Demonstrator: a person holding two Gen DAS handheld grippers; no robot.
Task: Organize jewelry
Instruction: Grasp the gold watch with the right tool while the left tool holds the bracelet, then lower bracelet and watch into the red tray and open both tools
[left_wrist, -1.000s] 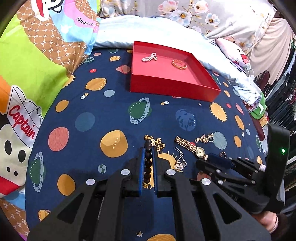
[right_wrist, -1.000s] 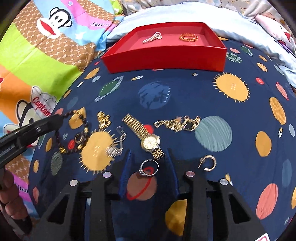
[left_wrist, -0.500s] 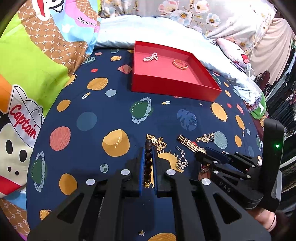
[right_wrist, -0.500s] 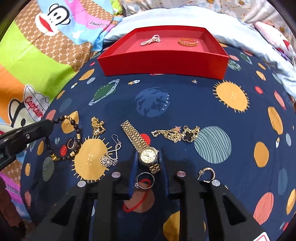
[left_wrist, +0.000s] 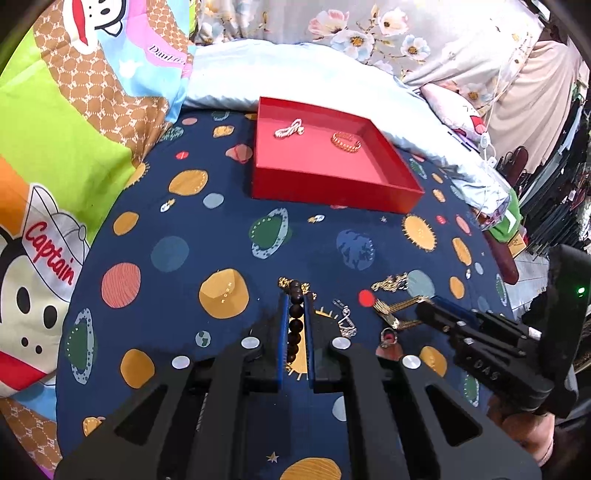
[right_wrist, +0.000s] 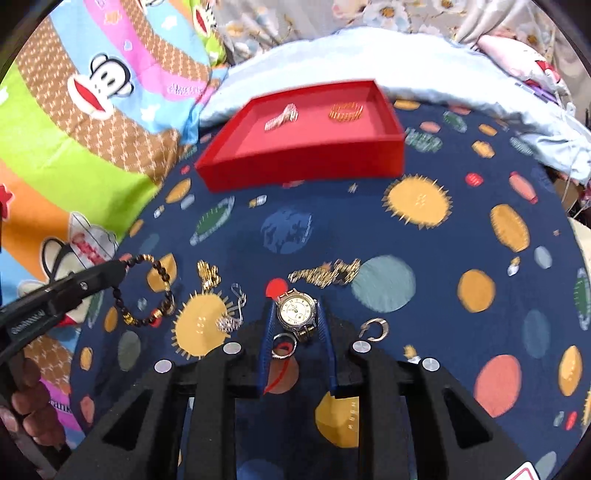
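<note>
A red tray (left_wrist: 332, 184) holds a silver chain (left_wrist: 289, 128) and a gold bangle (left_wrist: 346, 140); it also shows in the right wrist view (right_wrist: 306, 162). My left gripper (left_wrist: 296, 299) is shut on a dark bead bracelet (left_wrist: 295, 321), which hangs in a loop in the right wrist view (right_wrist: 147, 291). My right gripper (right_wrist: 296, 306) is shut on a gold watch (right_wrist: 296, 311), lifted off the cloth; its band shows in the left wrist view (left_wrist: 397, 314). A silver ring (right_wrist: 283, 345) lies between the right fingers, below the watch.
On the navy planet-print cloth (right_wrist: 424, 258) lie a gold chain (right_wrist: 325, 273), a small gold pendant (right_wrist: 208, 275), a silver earring (right_wrist: 232, 314) and a hoop earring (right_wrist: 375, 328). Cartoon bedding (left_wrist: 55, 147) lies left, pale pillows behind the tray.
My right gripper moved forward past the ring, closed on the watch and raised it. My left gripper has stayed shut on the bead bracelet, hardly moving.
</note>
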